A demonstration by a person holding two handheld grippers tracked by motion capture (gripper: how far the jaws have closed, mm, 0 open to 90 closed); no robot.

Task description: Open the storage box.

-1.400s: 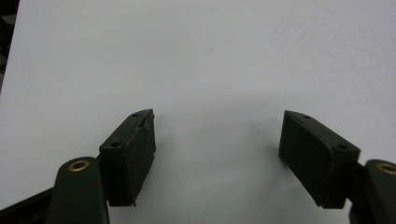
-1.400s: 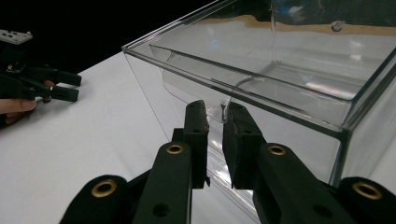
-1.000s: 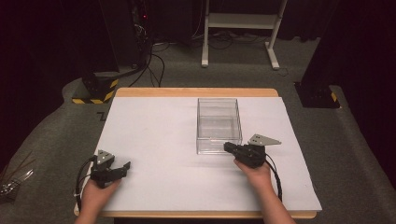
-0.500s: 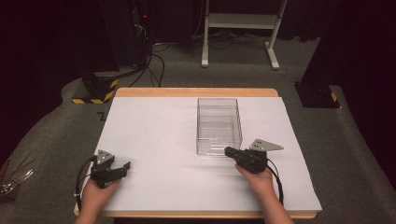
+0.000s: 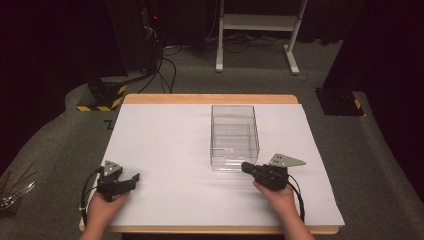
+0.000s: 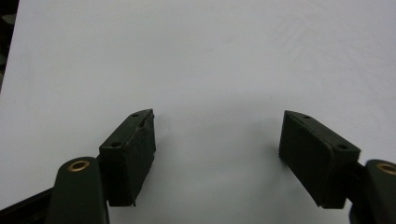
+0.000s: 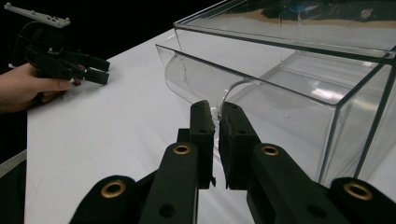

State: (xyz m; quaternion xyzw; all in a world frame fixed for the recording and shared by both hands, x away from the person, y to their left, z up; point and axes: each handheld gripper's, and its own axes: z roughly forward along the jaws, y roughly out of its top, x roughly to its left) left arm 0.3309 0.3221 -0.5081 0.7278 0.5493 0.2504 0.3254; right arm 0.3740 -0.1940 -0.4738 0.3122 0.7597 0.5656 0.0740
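Here, nearest to me on the bench [image 5: 165,150], my left hand [image 5: 102,212] holds the left hand-held gripper [image 5: 131,180] low over the white sheet at the near left corner. In the left gripper view its jaws stand wide apart, with bare white surface between them and nothing in their grip.

A little farther out on my right, my right hand [image 5: 277,197] holds the right hand-held gripper [image 5: 246,167] with its tip against the near end of the clear plastic box [image 5: 234,135]. In the right gripper view the two jaws are drawn together on a curved clear flap [image 7: 196,79] that projects from the front of the box; a thin transparent edge runs down the narrow gap between the pads [image 7: 201,126], so I take them to be clamped on it, though the plastic is hard to make out there. The same view shows my left hand and its gripper well off across the sheet.

The box itself stands upright and open-topped in the middle of the bench, a little right of centre, its long side running away from me.

Beyond the far wooden edge of the bench lie grey carpet, dark cables [image 5: 165,65] and the white legs of a stand [image 5: 255,30].
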